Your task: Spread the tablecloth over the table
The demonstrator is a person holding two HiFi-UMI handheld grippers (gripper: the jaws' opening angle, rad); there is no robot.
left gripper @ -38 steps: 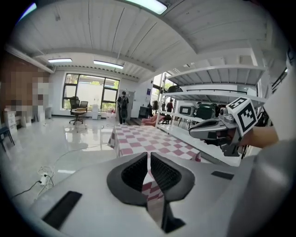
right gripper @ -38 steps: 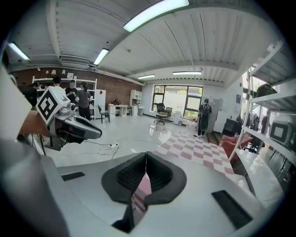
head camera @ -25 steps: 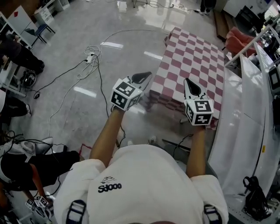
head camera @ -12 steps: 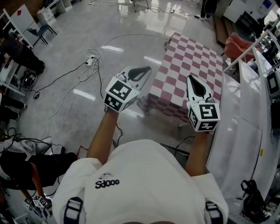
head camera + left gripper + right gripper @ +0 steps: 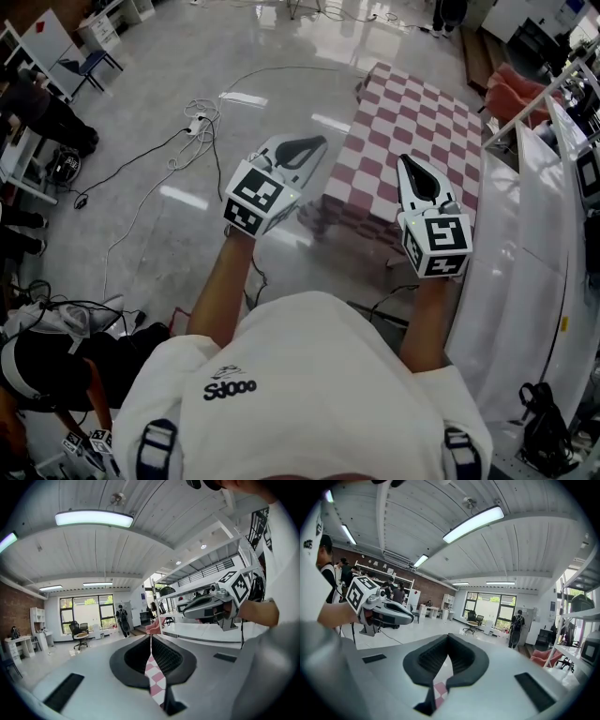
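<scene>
Person: seen from above at the bottom of the frame, in a white shirt (image 5: 300,394), with both arms stretched forward.
Left gripper (image 5: 307,148): the fingers are clenched on a strip of the pink-and-white checked tablecloth (image 5: 412,122). It sits higher than a second ago, centre-left of the frame.
Right gripper (image 5: 409,170): the fingers are likewise clenched on the cloth's near edge. It has risen level with its partner, centre-right.
Change: both hands have come up together and have now nearly stopped, so the near hem is lifted off its hang.
Tablecloth: it lies across the bench in the upper right, already covering the top, and the bench beneath is hidden.
Meaning: judged from the raised hem, this looks like a lift to air and straighten the cloth before settling it. The spreading is mostly done, with smoothing and release still to come.
Beyond: a glossy floor (image 5: 234,56) with a trailing cable (image 5: 202,122) at upper left.
</scene>
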